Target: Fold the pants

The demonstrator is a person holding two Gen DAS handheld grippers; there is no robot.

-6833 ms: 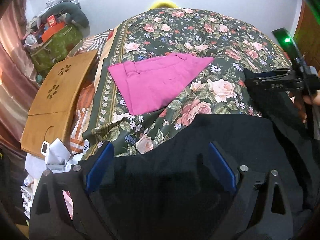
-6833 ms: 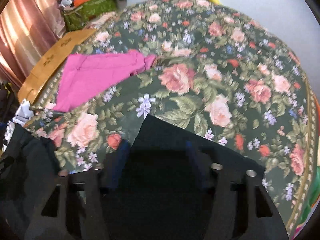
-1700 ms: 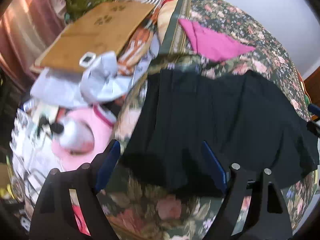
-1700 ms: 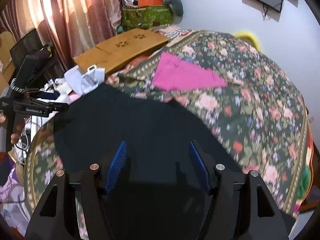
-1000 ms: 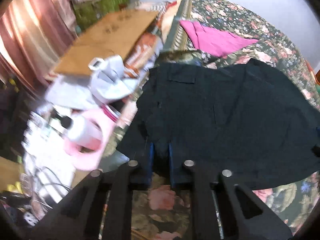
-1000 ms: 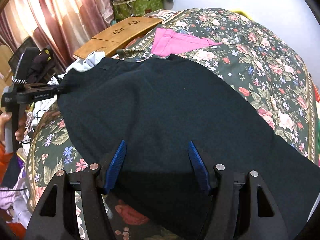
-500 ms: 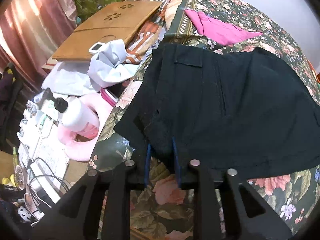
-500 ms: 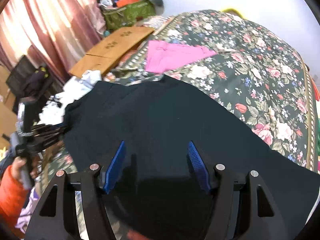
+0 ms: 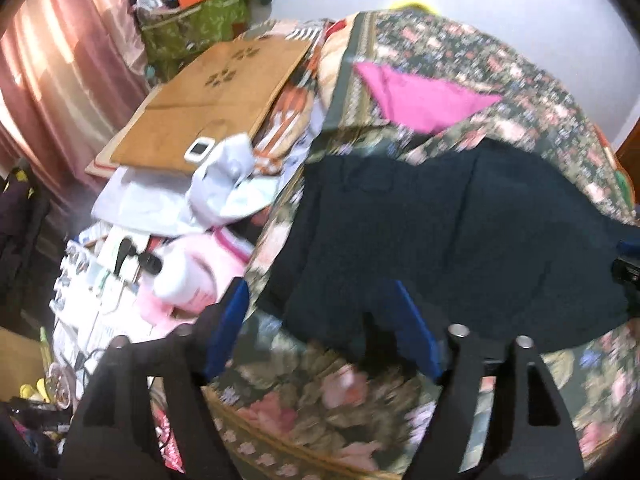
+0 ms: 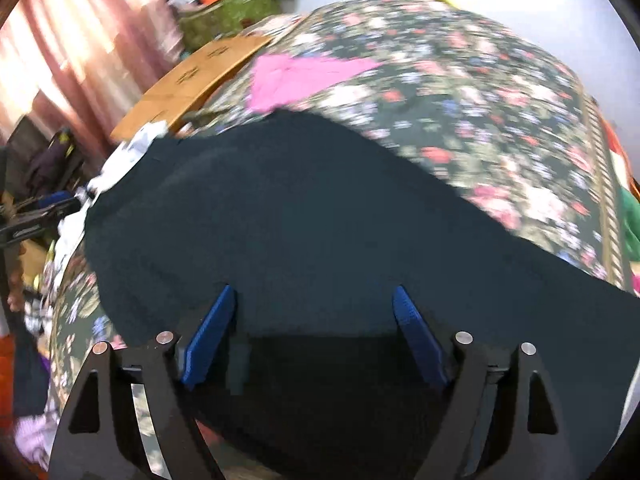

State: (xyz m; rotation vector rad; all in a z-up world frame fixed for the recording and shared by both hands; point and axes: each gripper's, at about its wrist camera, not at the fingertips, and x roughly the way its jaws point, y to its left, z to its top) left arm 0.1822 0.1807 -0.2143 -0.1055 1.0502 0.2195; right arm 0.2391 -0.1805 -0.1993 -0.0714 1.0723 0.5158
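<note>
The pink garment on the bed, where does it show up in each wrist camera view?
Left wrist: pink garment upper right of centre, beyond the black pants.
Right wrist: pink garment upper left of centre, just past the pants' far edge.
Shared landmark: wooden board, left of it.

A lived-in home bedroom: a bed under a floral bedspread [image 9: 500, 80], pink curtains [image 9: 52, 80] at the window, a wooden lap desk [image 9: 212, 96], and cluttered bags and toiletries piled beside the bed.
</note>
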